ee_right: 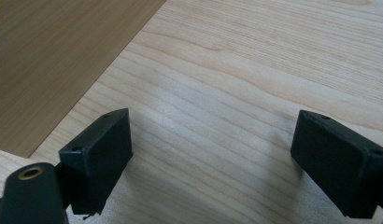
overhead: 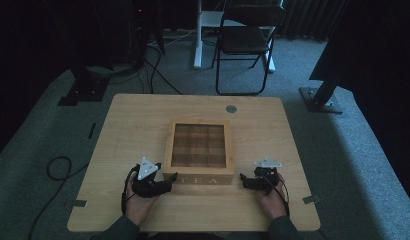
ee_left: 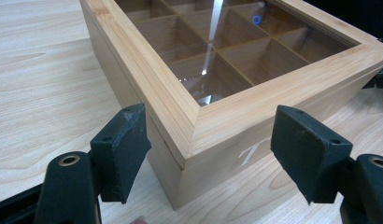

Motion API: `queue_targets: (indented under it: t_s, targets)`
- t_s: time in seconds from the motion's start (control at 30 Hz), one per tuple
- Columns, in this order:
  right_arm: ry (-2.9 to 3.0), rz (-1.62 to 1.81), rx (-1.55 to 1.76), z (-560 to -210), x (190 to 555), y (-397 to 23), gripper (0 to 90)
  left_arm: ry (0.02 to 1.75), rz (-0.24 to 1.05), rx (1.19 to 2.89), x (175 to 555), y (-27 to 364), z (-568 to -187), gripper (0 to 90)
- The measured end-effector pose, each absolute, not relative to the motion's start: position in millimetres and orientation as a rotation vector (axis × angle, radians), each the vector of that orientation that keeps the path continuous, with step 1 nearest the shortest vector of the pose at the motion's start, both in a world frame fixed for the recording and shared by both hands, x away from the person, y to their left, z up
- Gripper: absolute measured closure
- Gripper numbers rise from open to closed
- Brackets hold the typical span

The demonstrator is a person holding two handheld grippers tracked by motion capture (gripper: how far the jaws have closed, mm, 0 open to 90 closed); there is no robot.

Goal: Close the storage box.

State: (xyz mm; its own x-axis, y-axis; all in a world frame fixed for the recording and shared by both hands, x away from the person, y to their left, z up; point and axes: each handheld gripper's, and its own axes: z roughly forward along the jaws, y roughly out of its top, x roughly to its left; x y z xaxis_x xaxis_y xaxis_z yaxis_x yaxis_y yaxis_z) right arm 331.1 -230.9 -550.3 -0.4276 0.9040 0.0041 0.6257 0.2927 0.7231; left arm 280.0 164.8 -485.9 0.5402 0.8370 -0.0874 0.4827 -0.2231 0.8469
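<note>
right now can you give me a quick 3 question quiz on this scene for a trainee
1. True or false: the tea box has its lid closed.
2. Which gripper sits at the box's front corner? A) left gripper B) right gripper
3. Fill in: both grippers' jaws are ____.

Key: 1 true, the glass lid lies flat over the compartments. 2 A, its jaws straddle the corner without touching. 3 open.

We see a light wooden table [overhead: 143, 120] standing on grey carpet [overhead: 38, 150]. Beyond it a black folding chair [overhead: 245, 40] stands beside a white post [overhead: 198, 35]. Black cables [overhead: 158, 70] trail across the floor, one looping at the left [overhead: 55, 167]. The back of the room is dark; black stand bases [overhead: 320, 100] sit at both sides.
</note>
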Motion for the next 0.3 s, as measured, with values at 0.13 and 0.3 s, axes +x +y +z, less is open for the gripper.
queue_targets:
  t_s: [0.13,0.3]
  targets:
    - [2.16,0.927,1.371,-550.3,331.1,-230.8,12.1,1.088,0.493,1.863,280.6,165.9,-486.5,27.6]
    - [2.16,0.927,1.371,-550.3,331.0,-230.7,12.0,1.091,0.491,1.874,282.7,164.5,-489.0,27.6]
